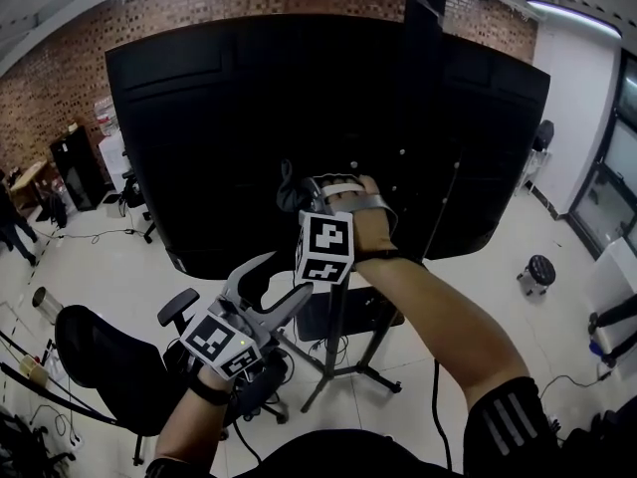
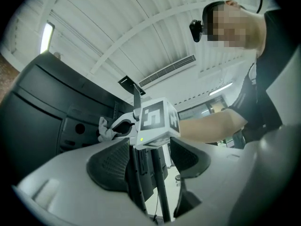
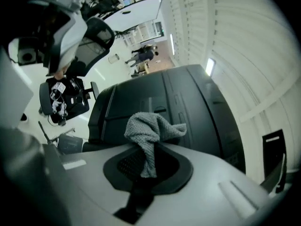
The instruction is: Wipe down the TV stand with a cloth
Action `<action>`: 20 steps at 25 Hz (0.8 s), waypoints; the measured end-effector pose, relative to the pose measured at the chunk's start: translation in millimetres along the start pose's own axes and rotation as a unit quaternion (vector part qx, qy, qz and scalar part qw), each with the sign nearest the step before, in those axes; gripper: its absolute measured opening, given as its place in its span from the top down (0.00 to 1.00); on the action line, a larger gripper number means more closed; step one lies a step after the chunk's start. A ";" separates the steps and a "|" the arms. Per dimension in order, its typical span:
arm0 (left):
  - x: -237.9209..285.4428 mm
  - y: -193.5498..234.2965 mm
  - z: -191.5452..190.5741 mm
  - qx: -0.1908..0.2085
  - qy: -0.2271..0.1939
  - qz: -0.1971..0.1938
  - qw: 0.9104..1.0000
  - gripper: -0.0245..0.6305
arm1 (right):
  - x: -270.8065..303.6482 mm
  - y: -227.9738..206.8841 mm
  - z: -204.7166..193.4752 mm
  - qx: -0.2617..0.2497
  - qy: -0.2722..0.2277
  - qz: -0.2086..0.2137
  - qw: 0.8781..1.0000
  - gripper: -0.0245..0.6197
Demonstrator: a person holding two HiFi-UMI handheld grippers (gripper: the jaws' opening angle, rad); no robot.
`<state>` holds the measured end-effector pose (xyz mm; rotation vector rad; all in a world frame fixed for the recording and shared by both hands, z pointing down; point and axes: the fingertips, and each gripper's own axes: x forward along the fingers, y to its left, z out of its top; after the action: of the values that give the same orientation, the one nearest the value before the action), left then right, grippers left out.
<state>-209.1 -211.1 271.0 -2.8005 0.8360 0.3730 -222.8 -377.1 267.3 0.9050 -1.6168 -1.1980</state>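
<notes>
Right gripper (image 3: 148, 166) jaws clamp the grey cloth (image 3: 151, 128) near the black TV back (image 1: 229, 118); left gripper (image 2: 150, 161) jaws stand wide, empty

Left tool (image 2: 150, 163) spread, cloth (image 2: 103, 129) beyond

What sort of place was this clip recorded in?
Likely an open office or lab: a brick wall, a pale tiled floor, a black office chair and a large black screen on a stand.
</notes>
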 end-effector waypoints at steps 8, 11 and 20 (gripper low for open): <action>6.3 -2.7 12.3 0.014 -0.005 0.007 1.000 0.51 | -74.4 -52.6 -24.6 0.161 -0.095 -0.036 0.982 0.92; 13.6 -5.6 14.1 0.014 -0.006 0.009 1.000 0.51 | -85.0 -68.7 -51.6 0.226 -0.101 -0.034 0.968 0.92; 36.2 -8.1 8.0 0.002 -0.004 0.029 1.000 0.51 | -71.8 -76.7 -97.5 0.366 -0.148 0.015 0.919 0.92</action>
<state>-176.8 -220.8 253.7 -2.7740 0.9156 0.3902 -104.0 -361.1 188.7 1.1792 -2.3903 -0.7119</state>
